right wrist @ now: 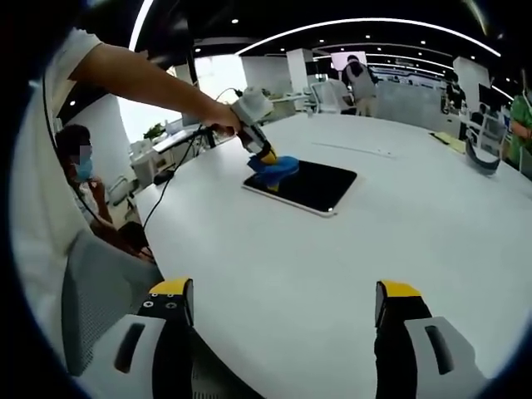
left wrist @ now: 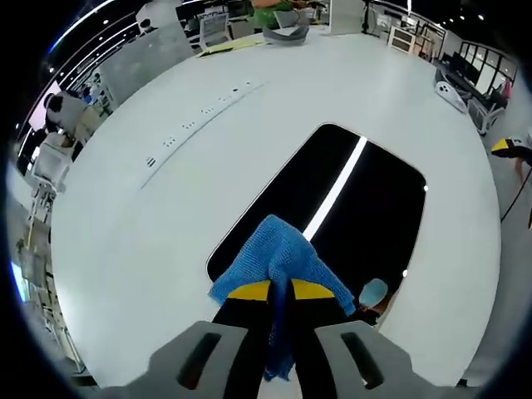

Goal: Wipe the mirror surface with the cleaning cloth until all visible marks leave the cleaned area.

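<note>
- Low in the left gripper view, the left gripper point(left wrist: 280, 291) has its yellow-tipped jaws clamped on the blue cleaning cloth point(left wrist: 283, 249), which bunches over the tips and hangs between them.
- The cloth sits on the near edge of the mirror point(left wrist: 349, 208), a dark rounded rectangle lying flat on the white worktop point(left wrist: 150, 233), centre frame, reflecting a bright ceiling strip.
- In the right gripper view, the right gripper point(right wrist: 283, 303) hovers over the worktop, jaws wide apart, holding nothing, well apart from the mirror.
</note>
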Motion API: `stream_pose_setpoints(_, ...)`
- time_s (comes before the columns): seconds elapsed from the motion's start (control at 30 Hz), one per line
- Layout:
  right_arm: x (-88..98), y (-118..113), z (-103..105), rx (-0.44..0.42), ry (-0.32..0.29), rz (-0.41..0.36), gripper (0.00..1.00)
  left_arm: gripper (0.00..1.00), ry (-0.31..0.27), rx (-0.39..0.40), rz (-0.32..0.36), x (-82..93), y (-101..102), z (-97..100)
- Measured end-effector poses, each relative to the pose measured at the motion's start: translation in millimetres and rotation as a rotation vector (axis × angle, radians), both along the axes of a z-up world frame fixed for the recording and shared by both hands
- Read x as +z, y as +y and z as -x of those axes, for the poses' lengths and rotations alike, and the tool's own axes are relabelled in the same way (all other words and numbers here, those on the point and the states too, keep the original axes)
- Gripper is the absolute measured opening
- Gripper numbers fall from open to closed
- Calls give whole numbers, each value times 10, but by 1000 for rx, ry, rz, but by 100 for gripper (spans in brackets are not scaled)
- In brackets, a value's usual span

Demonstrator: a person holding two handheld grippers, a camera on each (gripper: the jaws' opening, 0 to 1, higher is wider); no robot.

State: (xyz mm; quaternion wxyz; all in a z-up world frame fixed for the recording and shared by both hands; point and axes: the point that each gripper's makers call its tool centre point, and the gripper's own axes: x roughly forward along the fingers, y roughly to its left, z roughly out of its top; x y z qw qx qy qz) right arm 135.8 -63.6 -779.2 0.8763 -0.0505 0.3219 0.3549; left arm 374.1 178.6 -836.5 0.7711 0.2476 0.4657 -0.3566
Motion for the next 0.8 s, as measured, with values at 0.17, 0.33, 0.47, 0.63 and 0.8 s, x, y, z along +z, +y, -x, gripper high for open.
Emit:
stream_pose_setpoints(0.17,-3,-4,3,-1,4,-1,90,6,-4,-11,-7,3,8,-2)
stream_pose_setpoints(0.33,-19,0,14,-1,9,-2,89,6,-9,-12,-12,4,28,-7)
stream_pose_setpoints(0.47,-32,11,25,1,13,-3,89,6,-11,-7,-14,2,63,-15)
stream_pose_setpoints(0.63,-45,30,45,8,22,-6,88,5,-15,-2,-13,0,81,-8)
stream_pose_setpoints(0.8,-39,34,43,8,20,-9,88,5,-6,-2,-19,1,99,1)
